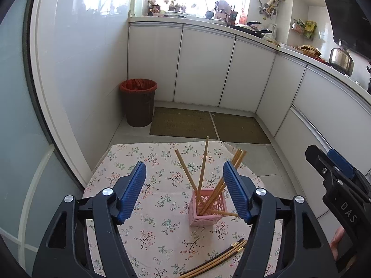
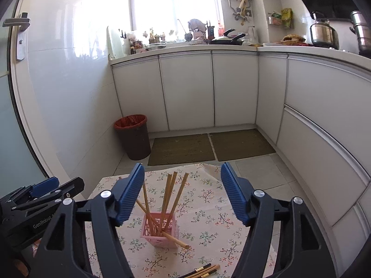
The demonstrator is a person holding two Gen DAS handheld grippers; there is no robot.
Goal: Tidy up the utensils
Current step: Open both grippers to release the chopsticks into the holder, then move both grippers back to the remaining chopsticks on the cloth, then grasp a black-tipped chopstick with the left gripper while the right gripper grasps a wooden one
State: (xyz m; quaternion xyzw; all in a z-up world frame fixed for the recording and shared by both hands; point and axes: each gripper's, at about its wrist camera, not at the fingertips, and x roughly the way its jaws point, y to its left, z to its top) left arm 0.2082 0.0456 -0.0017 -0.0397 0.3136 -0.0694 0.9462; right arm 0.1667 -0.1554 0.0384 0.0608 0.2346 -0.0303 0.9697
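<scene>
Both jaws gape empty: left hand-held gripper [image 1: 184, 186], stamped "GenRobot", right hand-held gripper [image 2: 182, 188], marked "DAS". The pink holder [image 2: 160, 232] stands mid-table [image 2: 208, 227] with chopsticks [image 2: 170, 194] fanned inside; loose chopsticks [image 1: 215, 260] lie near the front edge.

A brown bin [image 1: 138, 103] with a red liner is standing in the corner by the white cabinets [image 1: 201, 67]. Two green mats [image 2: 185, 148] are lying on the floor. A frying pan [image 2: 228, 39] and a steel kettle [image 2: 323, 33] are sitting by the window [image 2: 171, 4].
</scene>
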